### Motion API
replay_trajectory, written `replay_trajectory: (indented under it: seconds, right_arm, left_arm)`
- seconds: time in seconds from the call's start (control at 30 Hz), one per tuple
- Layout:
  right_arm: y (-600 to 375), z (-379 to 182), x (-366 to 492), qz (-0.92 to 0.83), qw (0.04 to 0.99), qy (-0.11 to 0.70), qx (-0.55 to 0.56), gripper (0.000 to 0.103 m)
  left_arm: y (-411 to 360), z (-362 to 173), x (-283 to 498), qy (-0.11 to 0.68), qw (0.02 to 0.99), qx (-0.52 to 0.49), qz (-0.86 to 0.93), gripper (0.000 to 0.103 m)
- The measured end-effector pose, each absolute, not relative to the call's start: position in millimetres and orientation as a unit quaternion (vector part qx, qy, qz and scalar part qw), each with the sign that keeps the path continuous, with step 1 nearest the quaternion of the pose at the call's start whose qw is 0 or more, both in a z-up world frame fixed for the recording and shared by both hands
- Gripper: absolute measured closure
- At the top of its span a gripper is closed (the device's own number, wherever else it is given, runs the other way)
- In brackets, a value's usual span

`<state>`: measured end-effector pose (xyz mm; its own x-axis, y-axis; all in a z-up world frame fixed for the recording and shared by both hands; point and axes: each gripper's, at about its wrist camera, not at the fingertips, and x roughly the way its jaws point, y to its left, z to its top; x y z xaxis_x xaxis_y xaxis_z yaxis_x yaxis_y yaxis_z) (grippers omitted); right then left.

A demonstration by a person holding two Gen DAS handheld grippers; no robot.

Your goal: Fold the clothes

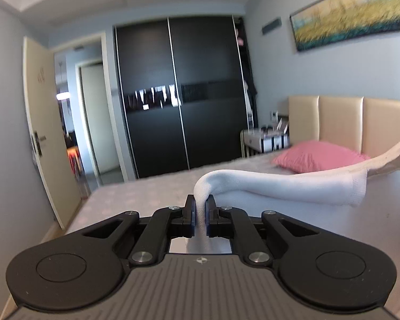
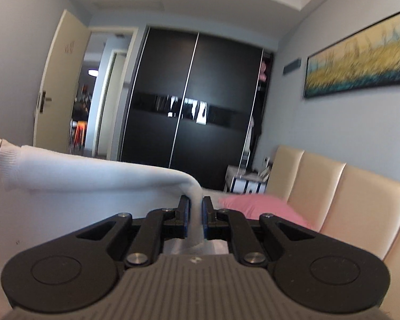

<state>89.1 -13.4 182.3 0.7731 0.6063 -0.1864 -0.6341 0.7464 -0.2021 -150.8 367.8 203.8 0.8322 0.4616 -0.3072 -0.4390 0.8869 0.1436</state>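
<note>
Above the bed (image 1: 152, 189), one white garment (image 1: 280, 186) hangs between two grippers: left gripper (image 1: 200, 208) clenched on fabric, garment trailing toward 3 o'clock; right gripper (image 2: 196, 208) clenched likewise, garment toward 9 o'clock. One pink pillow (image 1: 320, 156). No readable writing.

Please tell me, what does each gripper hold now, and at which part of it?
Both hold one white garment. The left gripper and the right gripper are each shut on a bunched fold of its fabric; which exact part of the garment cannot be told.
</note>
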Motion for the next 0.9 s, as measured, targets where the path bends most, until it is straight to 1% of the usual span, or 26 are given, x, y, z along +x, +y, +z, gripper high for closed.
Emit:
replay_trajectory:
  seconds: [0.17, 0.43, 0.53, 0.7, 0.8, 0.87, 0.9]
  right_arm:
    - [56, 123, 165, 0.328, 0.922, 0.131, -0.159, 0.092]
    - [163, -4, 279, 0.304, 0.897, 0.23, -0.225, 0.092]
    - [199, -50, 317, 0.298, 0.884, 0.264, -0.245, 0.092]
    - [248, -123, 358, 0.293, 0.864, 0.308, -0.272, 0.092]
    - [260, -154, 373, 0.285, 0.855, 0.328, -0.282, 0.092]
    - [264, -171, 380, 0.276, 0.853, 0.336, -0.288, 0.096]
    - [264, -175, 384, 0.276, 0.852, 0.342, -0.284, 0.096]
  left_arm:
    - [429, 132, -78, 0.252, 0.937, 0.021, 0.24, 0.098]
    - [501, 2, 33, 0.381, 0.891, 0.005, 0.245, 0.097]
    - [522, -42, 60, 0.411, 0.877, -0.01, 0.248, 0.098]
    - [541, -97, 104, 0.457, 0.854, -0.015, 0.249, 0.098]
    - [547, -127, 121, 0.483, 0.842, -0.004, 0.241, 0.097]
    - [551, -145, 126, 0.497, 0.834, -0.001, 0.24, 0.097]
    - [554, -153, 127, 0.502, 0.831, -0.006, 0.241, 0.097]
